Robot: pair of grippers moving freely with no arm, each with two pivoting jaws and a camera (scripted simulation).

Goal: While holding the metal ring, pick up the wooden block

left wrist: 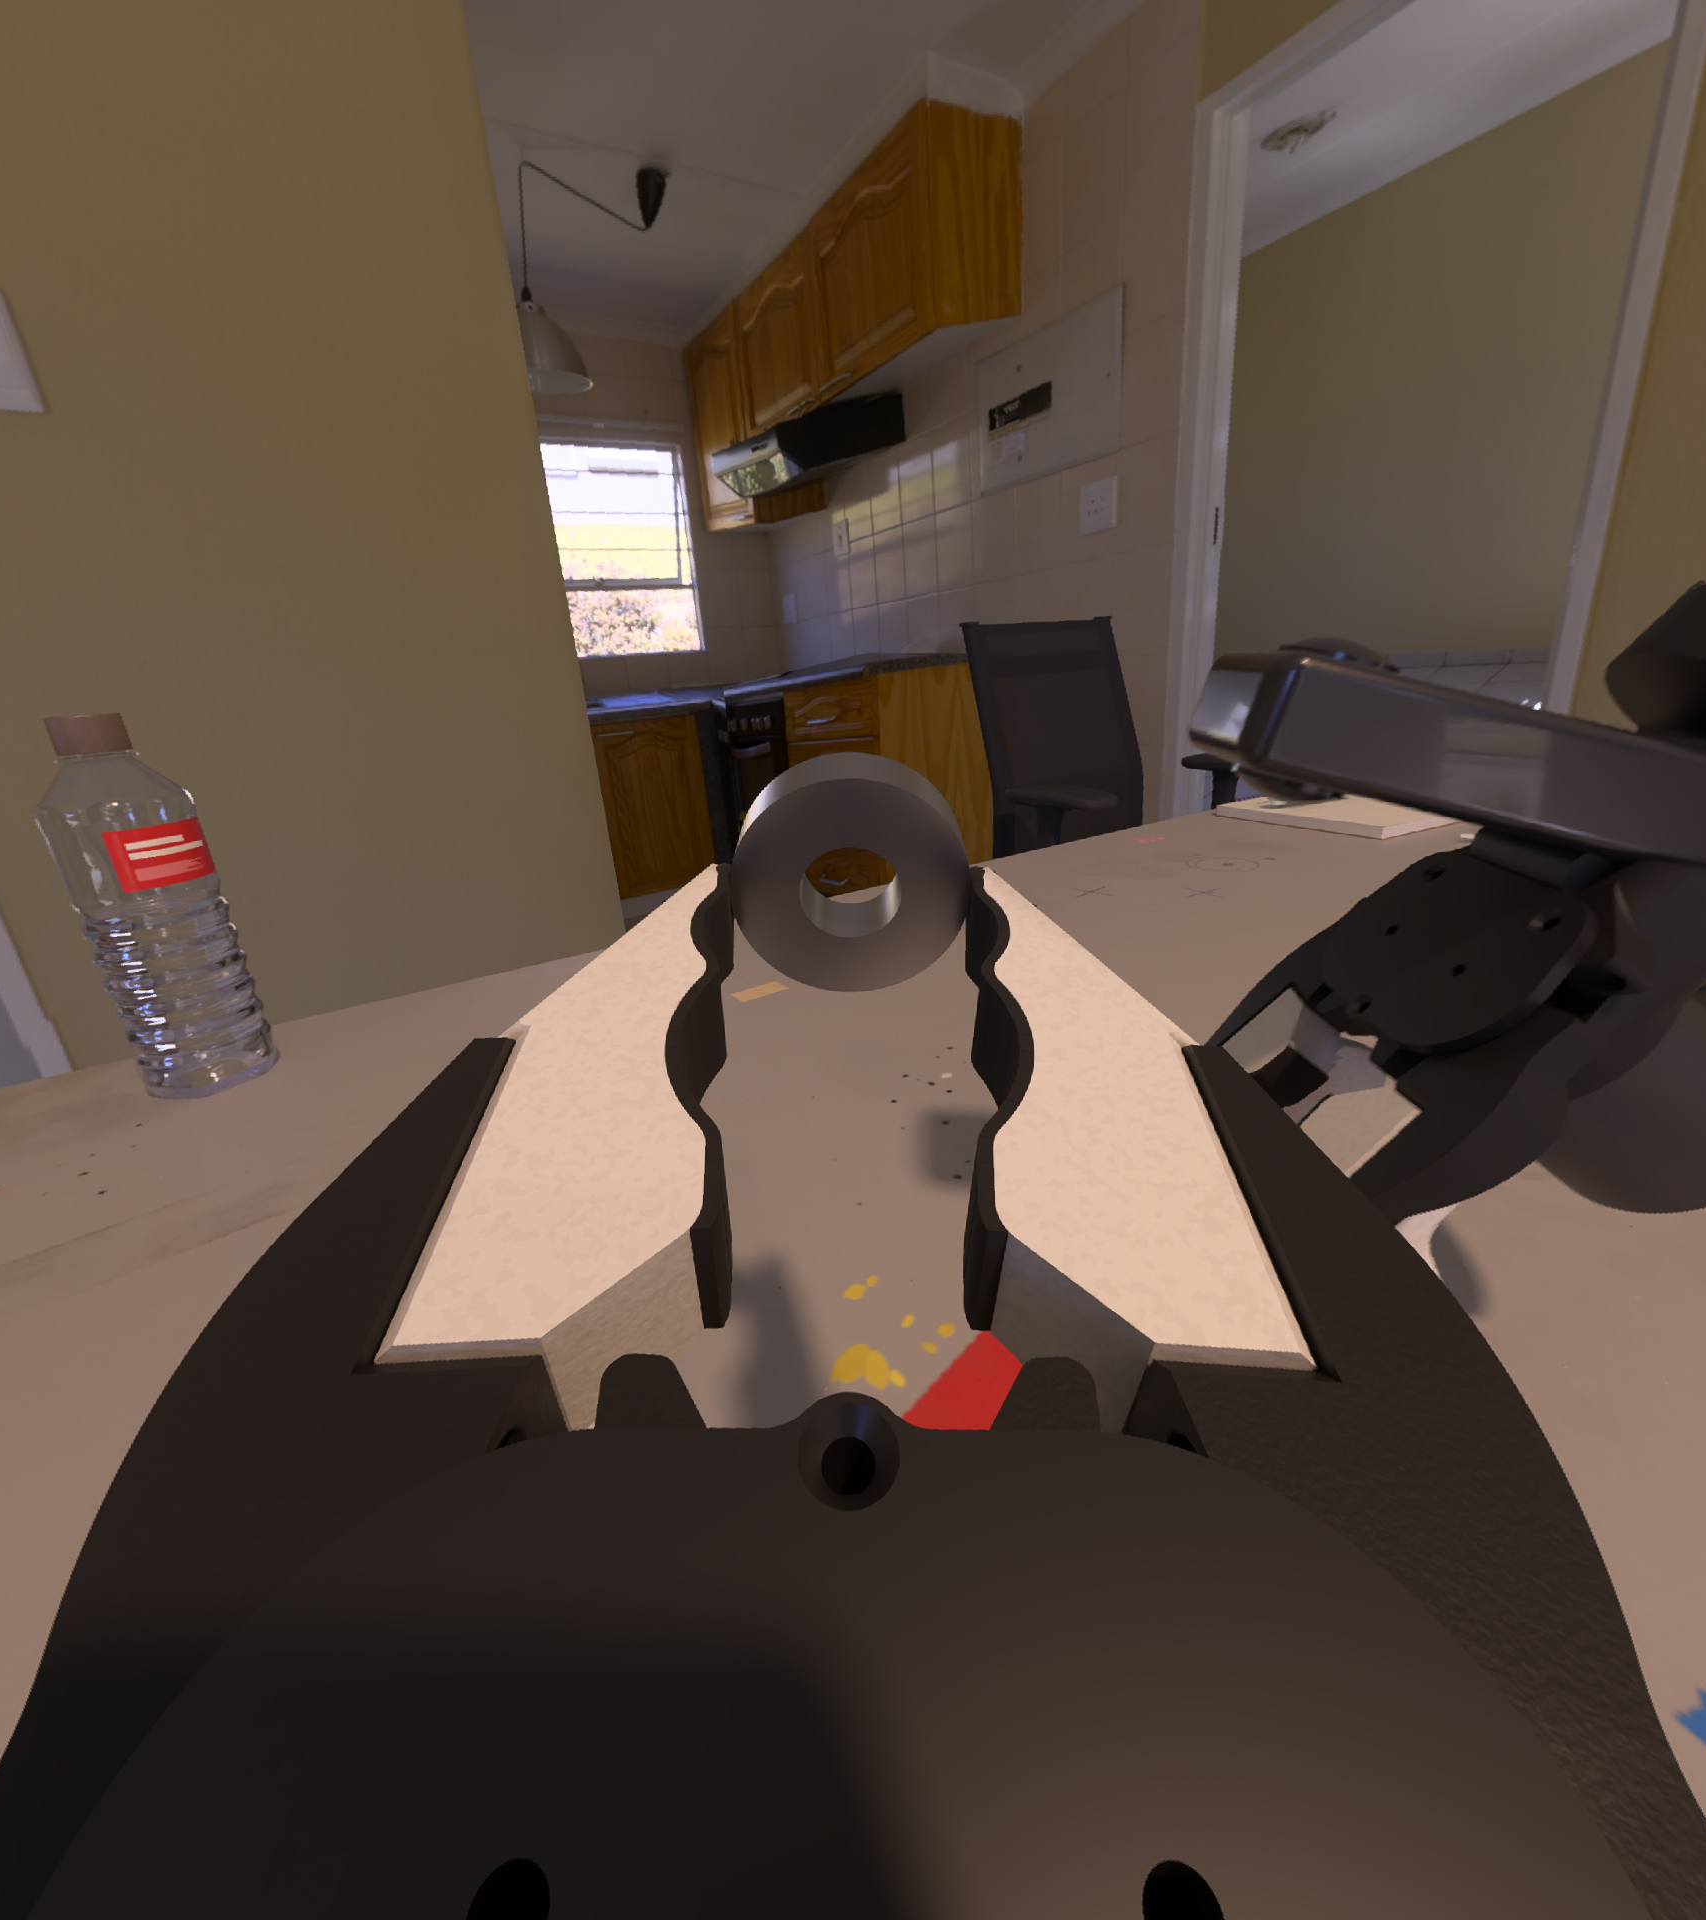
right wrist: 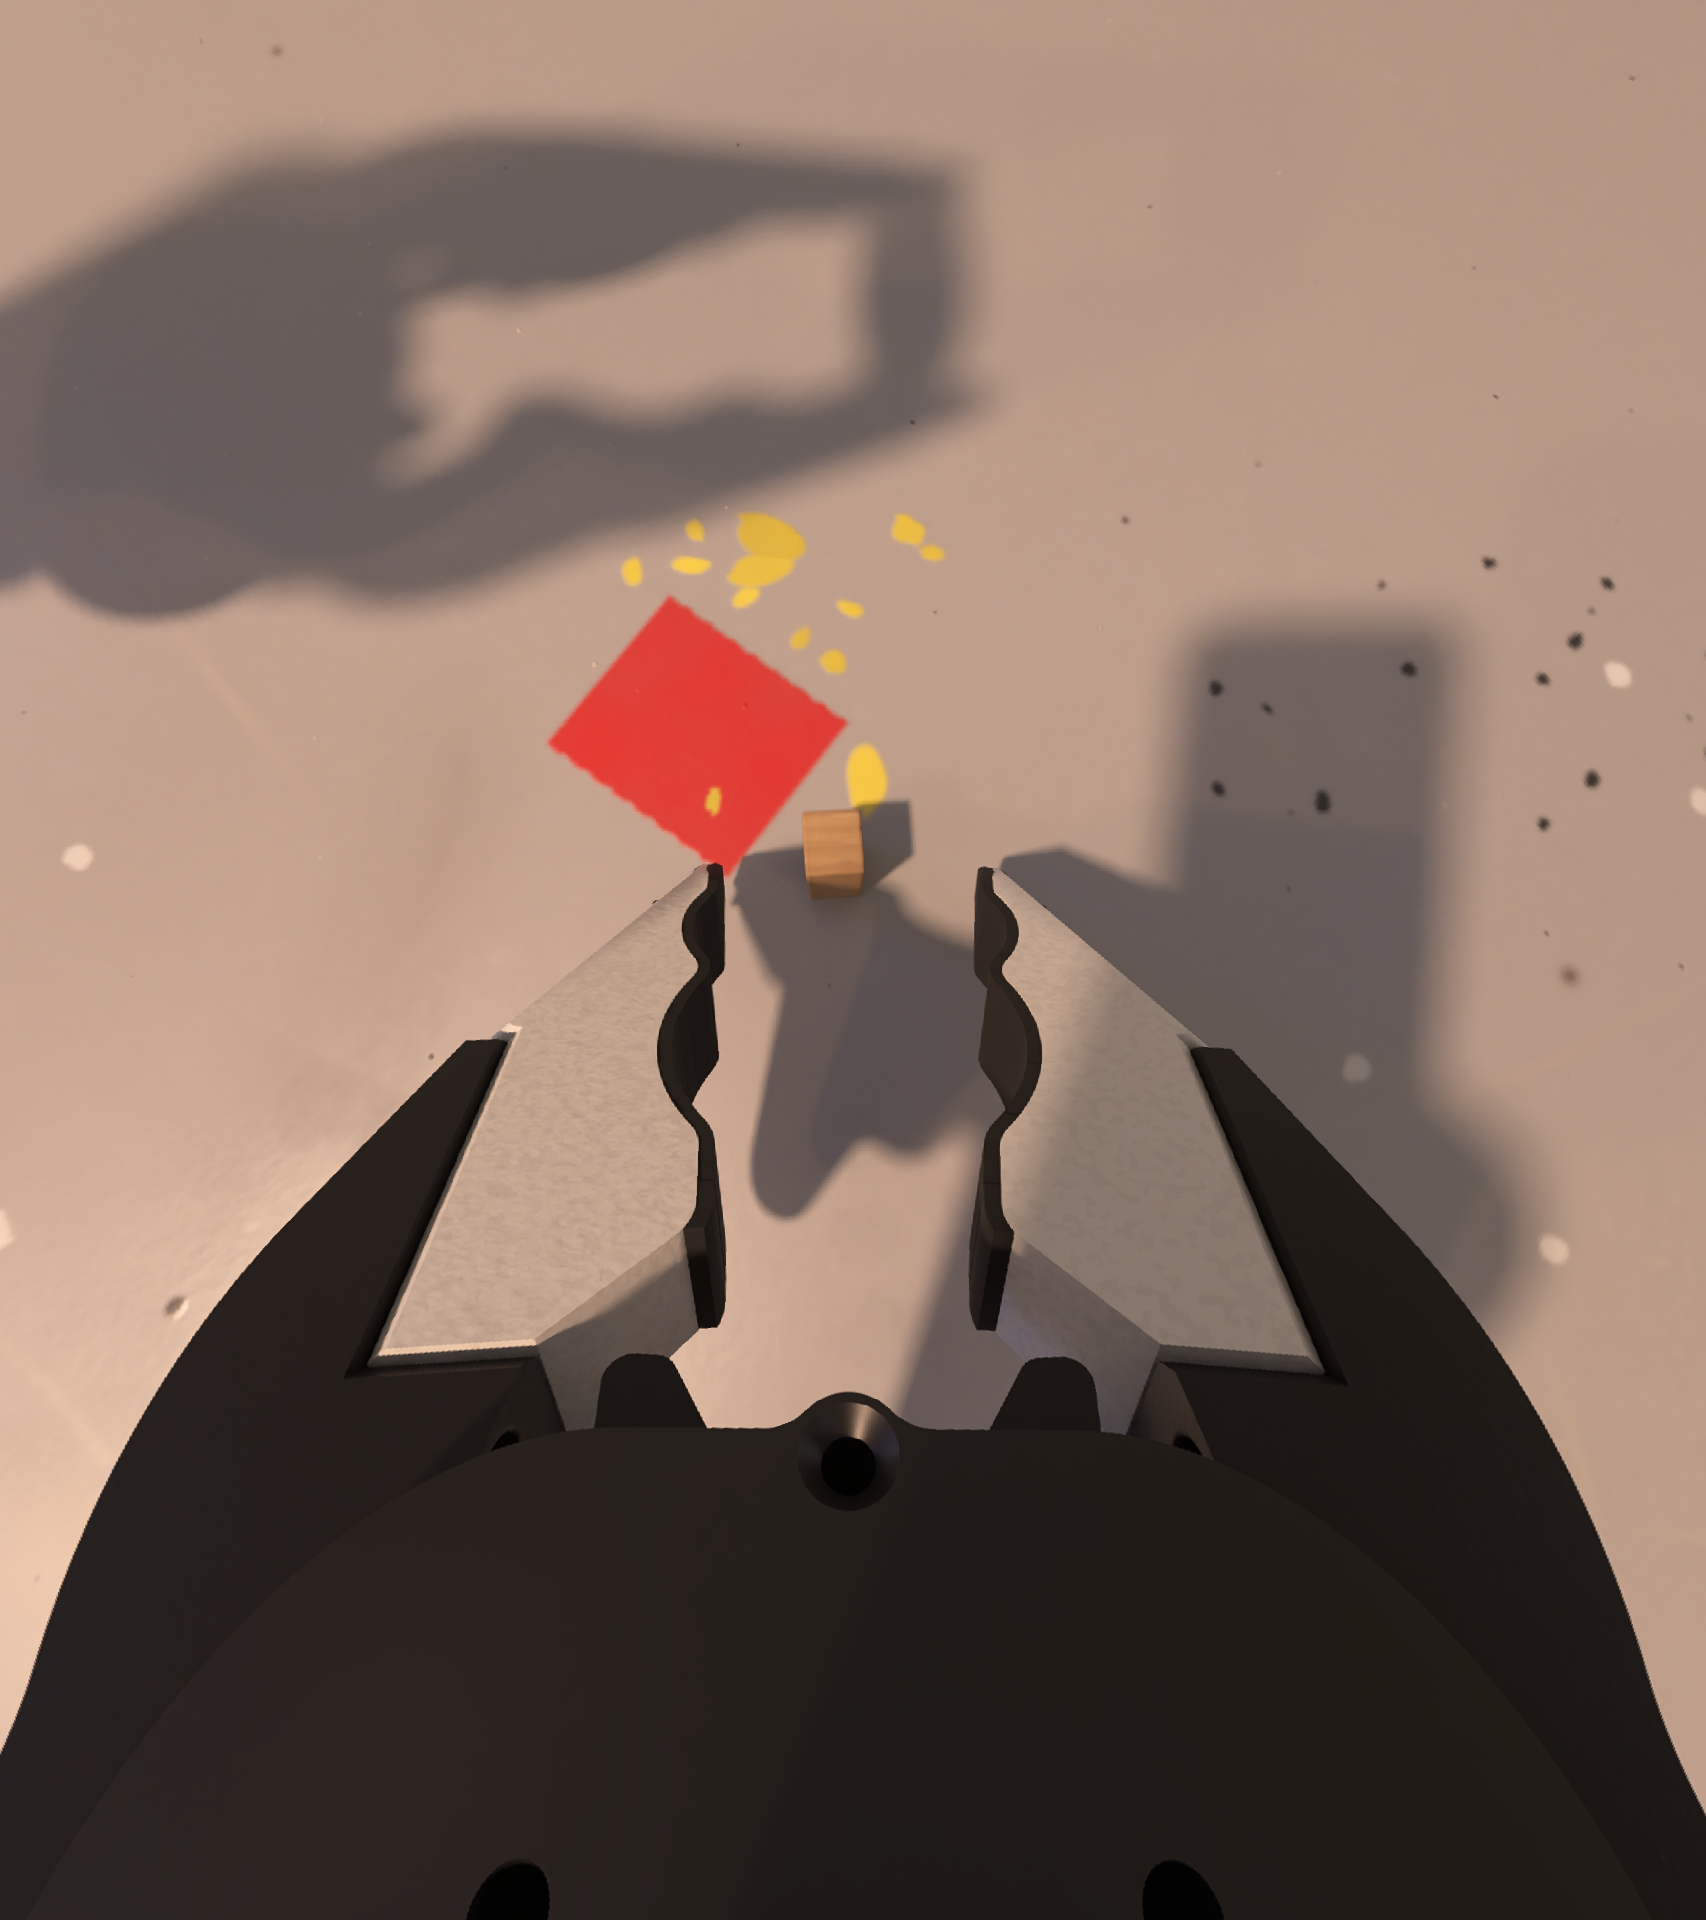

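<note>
Water bottle (left wrist: 153, 914) upright on table (left wrist: 205, 1195); red square (right wrist: 695, 734), yellow specks (right wrist: 764, 556).

Bright, hard shadows, wide-angle edge distortion

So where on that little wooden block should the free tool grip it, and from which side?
Probably from straight above, across two opposite upright faces. The wooden block is a small cube resting flat on the table, so its sides are parallel and bare. The right tool is open, wider than the block, and looks down on it; the left tool holds the metal ring.
</note>
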